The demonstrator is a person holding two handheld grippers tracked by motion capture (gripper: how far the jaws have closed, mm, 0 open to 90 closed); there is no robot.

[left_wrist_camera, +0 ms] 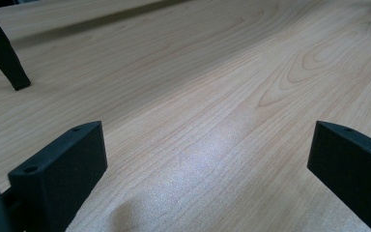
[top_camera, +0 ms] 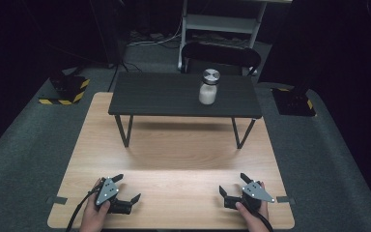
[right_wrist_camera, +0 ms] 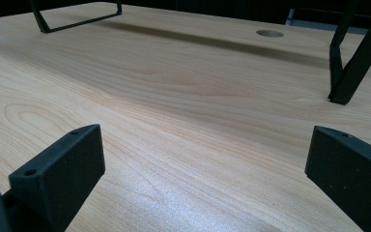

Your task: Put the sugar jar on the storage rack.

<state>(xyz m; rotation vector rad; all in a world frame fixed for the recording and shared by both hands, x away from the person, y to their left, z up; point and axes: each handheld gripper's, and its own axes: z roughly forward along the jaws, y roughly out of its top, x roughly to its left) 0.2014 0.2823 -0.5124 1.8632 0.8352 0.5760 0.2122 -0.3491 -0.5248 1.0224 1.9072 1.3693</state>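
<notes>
A: High view: left gripper & right gripper rest wide apart, empty, at the table's near edge. Jar sits on the black shelf's right half.

B: Gripper views: left gripper, right gripper jaws gaping over bare wood. Prob. start pose; next likely a reach fwd to the jar.

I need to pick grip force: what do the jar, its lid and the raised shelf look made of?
Jar: probably clear glass or plastic, with white contents showing through. Lid: looks like brushed metal, silvery with a sheen. Raised shelf: dark matte wood-grain board, likely laminate, on thin black metal-looking legs.
</notes>
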